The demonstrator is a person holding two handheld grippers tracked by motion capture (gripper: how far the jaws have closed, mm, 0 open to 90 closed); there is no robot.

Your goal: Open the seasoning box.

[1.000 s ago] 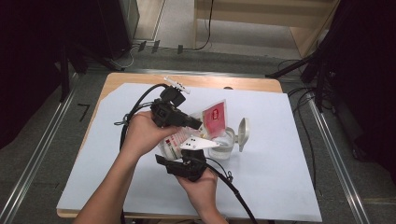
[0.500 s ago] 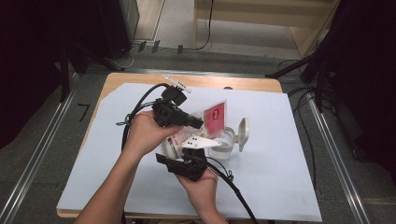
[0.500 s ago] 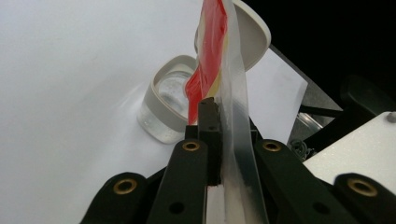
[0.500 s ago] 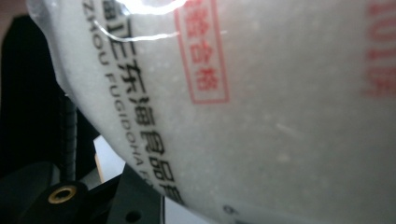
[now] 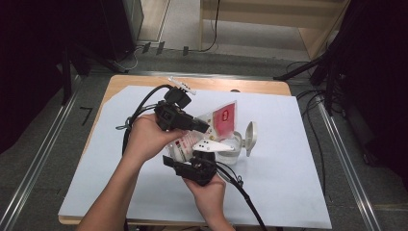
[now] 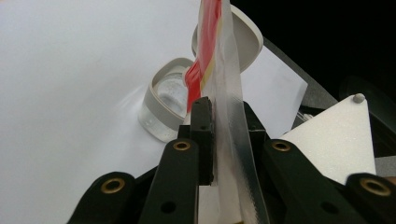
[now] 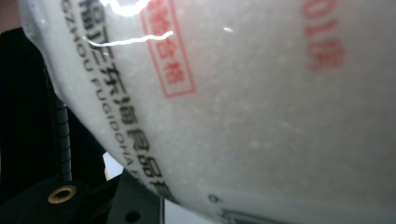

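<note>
Plastic bag of white granules (image 5: pixel 219 126), printed with red and black text, is held up over the middle of the table (image 5: pixel 288 192), tilted, with its red-labelled upper part toward the far side. Directly below and just beside it stands a clear jar (image 5: pixel 230 150) with a pale rim; its hinged lid (image 5: pixel 250 137) is flipped open to the right.

Left gripper (image 5: pixel 201 127): in the left gripper view the 2 black jaws are drawn nearly together on the flat sealed edge of the bag (image 6: pixel 229 116), which runs upright between the pads. The jaws have just been easing apart slightly, with the bag edge between them; the pads sit against the film. Past the jaws that view shows the jar (image 6: pixel 166 100) on the white sheet and the lid (image 6: pixel 243 37) behind the bag.

Right gripper (image 5: pixel 208 153): held low at the near side, under the bag. The right gripper view looks onto the bulging white body of the bag (image 7: pixel 261 107) at very close range, 1 black jaw showing at the left against it. Jaws sit partly apart, clamped around the bag's full lower part.

A white sheet (image 5: pixel 120 183) covers the wooden table.
</note>
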